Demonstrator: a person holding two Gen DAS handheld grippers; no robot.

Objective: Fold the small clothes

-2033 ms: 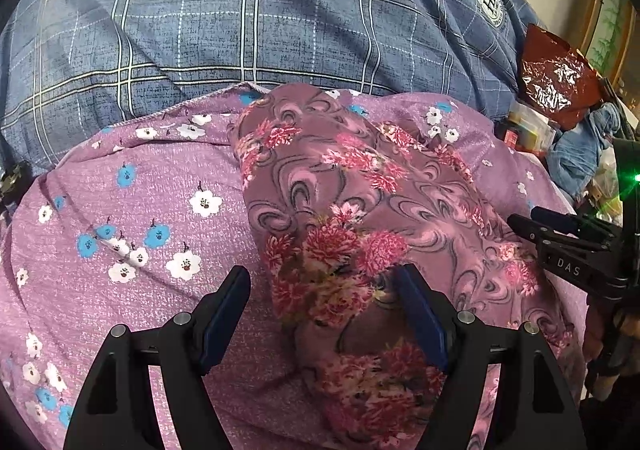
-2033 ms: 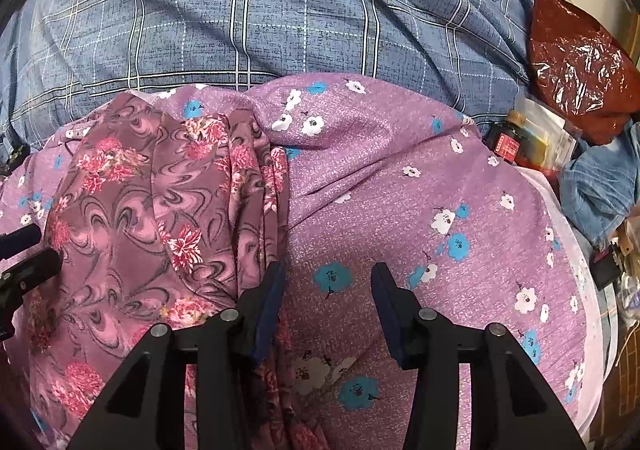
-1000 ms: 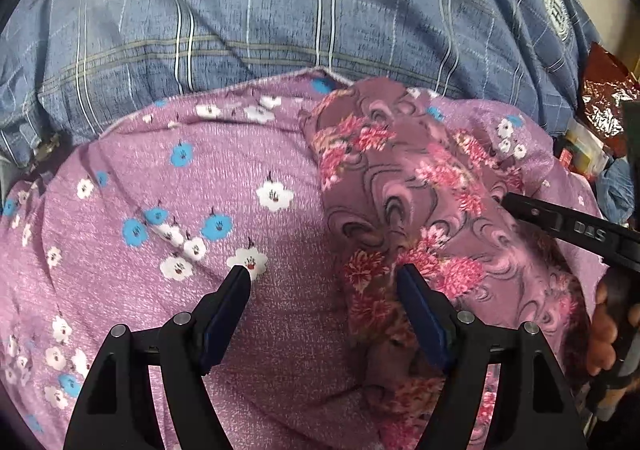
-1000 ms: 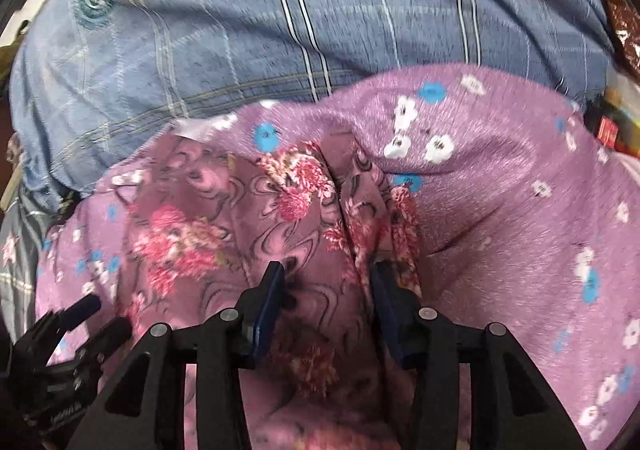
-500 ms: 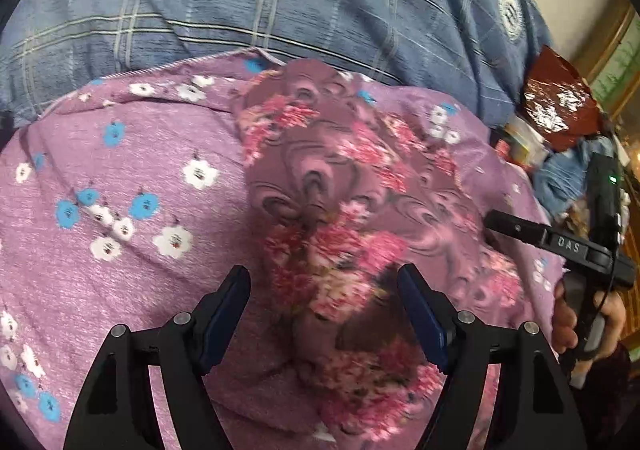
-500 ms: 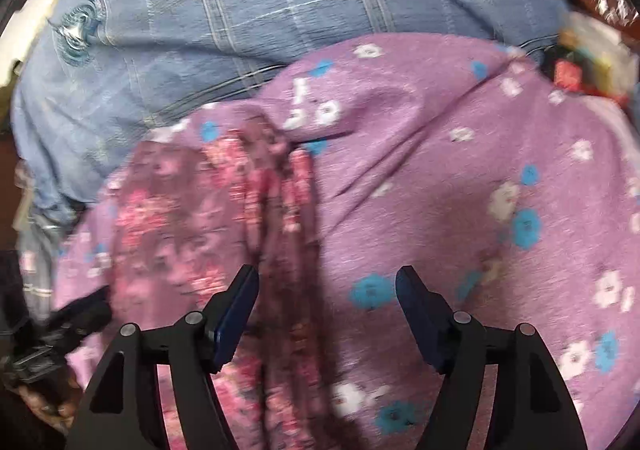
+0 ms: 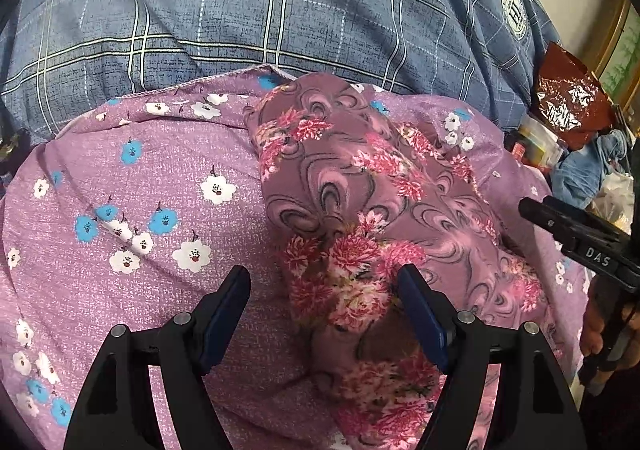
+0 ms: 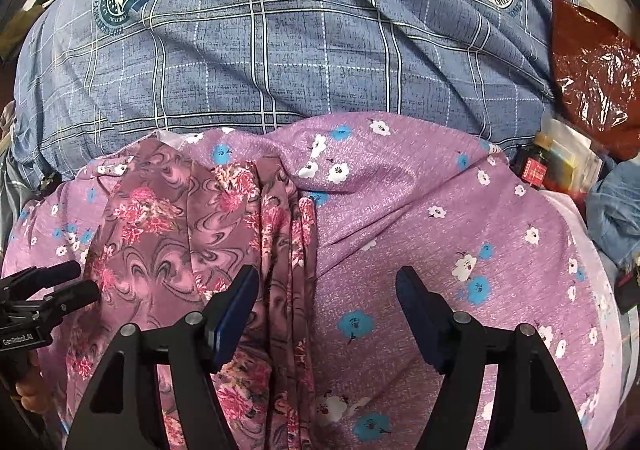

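A small mauve garment with pink flowers and swirls [image 7: 360,218] lies folded in a long strip on a purple cloth with white and blue flowers [image 7: 152,218]. My left gripper [image 7: 324,286] is open just above the strip's near part, empty. In the right wrist view the garment [image 8: 192,234] lies at the left with its layered edge toward the centre. My right gripper [image 8: 326,290] is open and empty over the purple cloth [image 8: 440,218], its left finger [image 8: 236,302] at the garment's edge. Each gripper shows in the other's view, the right one [image 7: 576,234] and the left one [image 8: 48,290].
A blue plaid bedsheet [image 8: 280,34] lies behind the purple cloth. At the right are a red crinkled bag [image 8: 596,74], small boxes and a bottle [image 8: 552,166], and a blue cloth [image 8: 616,210].
The right gripper was narrowly set on the garment's folds one second ago; it has since opened wide and shifted right over the purple cloth. The left gripper stayed open, swinging slightly.
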